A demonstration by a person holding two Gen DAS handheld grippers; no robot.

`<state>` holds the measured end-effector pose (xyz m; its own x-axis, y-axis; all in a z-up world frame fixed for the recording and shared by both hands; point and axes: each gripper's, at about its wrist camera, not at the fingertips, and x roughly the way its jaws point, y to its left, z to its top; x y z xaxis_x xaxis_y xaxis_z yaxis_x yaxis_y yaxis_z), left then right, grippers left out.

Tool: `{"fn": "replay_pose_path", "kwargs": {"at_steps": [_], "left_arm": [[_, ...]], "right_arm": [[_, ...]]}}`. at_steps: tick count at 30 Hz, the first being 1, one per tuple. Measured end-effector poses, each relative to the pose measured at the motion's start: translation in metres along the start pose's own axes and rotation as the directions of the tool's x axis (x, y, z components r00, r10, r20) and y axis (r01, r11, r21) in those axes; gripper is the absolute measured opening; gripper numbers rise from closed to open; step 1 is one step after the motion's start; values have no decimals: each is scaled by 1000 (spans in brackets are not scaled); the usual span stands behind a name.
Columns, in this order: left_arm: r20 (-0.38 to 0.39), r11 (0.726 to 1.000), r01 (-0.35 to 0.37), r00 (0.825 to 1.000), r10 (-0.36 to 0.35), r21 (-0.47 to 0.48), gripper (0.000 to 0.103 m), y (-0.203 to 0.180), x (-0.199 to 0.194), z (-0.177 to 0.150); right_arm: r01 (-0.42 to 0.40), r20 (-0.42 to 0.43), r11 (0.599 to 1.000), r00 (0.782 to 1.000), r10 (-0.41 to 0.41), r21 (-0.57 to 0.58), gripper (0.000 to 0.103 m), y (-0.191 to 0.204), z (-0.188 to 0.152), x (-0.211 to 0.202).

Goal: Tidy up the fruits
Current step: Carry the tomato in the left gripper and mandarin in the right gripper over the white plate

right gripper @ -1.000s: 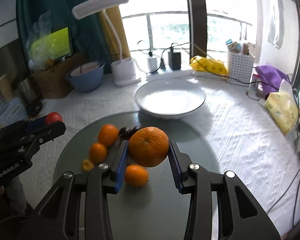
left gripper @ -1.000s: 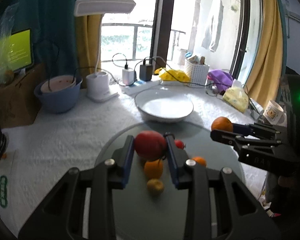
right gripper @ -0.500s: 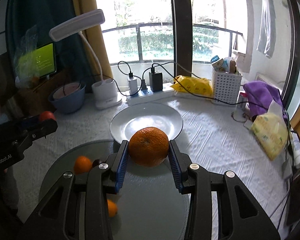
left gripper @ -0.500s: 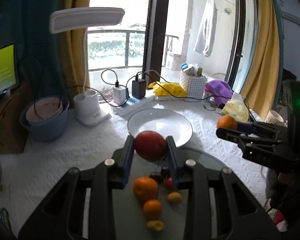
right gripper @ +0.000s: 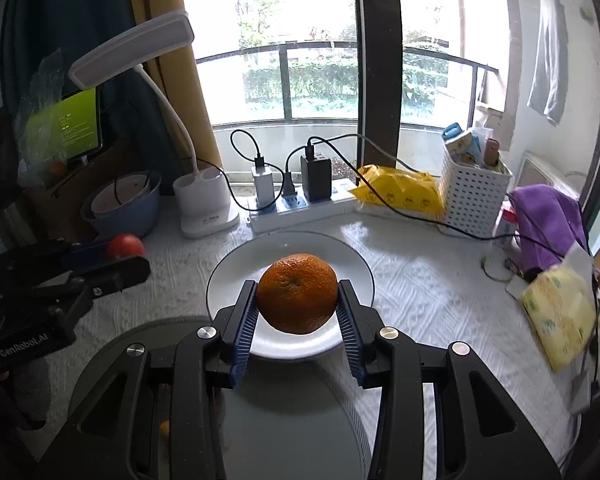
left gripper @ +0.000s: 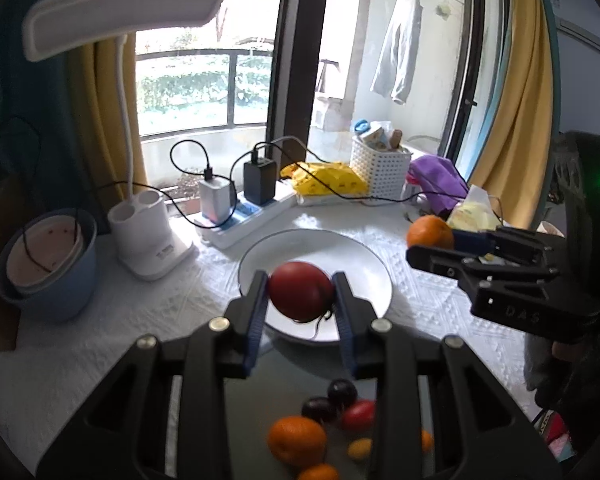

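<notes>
My left gripper (left gripper: pixel 300 298) is shut on a red apple (left gripper: pixel 300 296) and holds it above the near rim of the empty white plate (left gripper: pixel 364 268). My right gripper (right gripper: pixel 297 300) is shut on an orange (right gripper: pixel 297 293) and holds it over the same plate (right gripper: pixel 228 276). The right gripper and its orange (left gripper: pixel 430 232) also show at the right of the left wrist view. The left gripper and its apple (right gripper: pixel 125 246) show at the left of the right wrist view. Several small fruits, among them an orange (left gripper: pixel 296 442) and dark plums (left gripper: pixel 342 392), lie on the grey glass disc (left gripper: pixel 284 380).
Behind the plate stand a white desk lamp (left gripper: pixel 148 232), a power strip with chargers (left gripper: pixel 244 216), a yellow bag (left gripper: pixel 324 180) and a white basket (left gripper: pixel 380 168). A blue bowl (left gripper: pixel 48 264) is at the left. A purple cloth (right gripper: pixel 548 220) and a tissue pack (right gripper: pixel 560 312) lie at the right.
Both grippers have moved forward from above the grey disc toward the white plate, each still holding its fruit. The loose fruits have dropped toward the bottom of the left wrist view.
</notes>
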<state>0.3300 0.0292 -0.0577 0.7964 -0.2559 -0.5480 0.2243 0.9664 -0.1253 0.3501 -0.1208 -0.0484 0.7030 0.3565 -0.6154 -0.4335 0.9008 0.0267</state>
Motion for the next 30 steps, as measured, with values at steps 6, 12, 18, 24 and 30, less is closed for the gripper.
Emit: {"fn": "replay_pose_path", "kwargs": {"at_steps": [6,12,18,24,30], "left_arm": [[-33,1000,15,999,-15,11,33,7,27,9],[-84,1000,28,996,-28,0,33,19,57,11],[-135,999,51,990,-50,8,33,27,88,17],[-190,998,69,979,-70,-13,33,33,125,16],[-237,997,67,969,-73,-35,33,36,147,11]], "right_arm": [[-4,-10,1000,1000,4,-1,42,-5,12,22],[-11,-45,1000,999,11,6,42,-10,18,52],[-38,-110,999,993,41,31,42,-18,21,88],[-40,-153,997,987,49,59,42,-28,22,119],[-33,-178,997,983,44,65,42,-35,23,144]]}}
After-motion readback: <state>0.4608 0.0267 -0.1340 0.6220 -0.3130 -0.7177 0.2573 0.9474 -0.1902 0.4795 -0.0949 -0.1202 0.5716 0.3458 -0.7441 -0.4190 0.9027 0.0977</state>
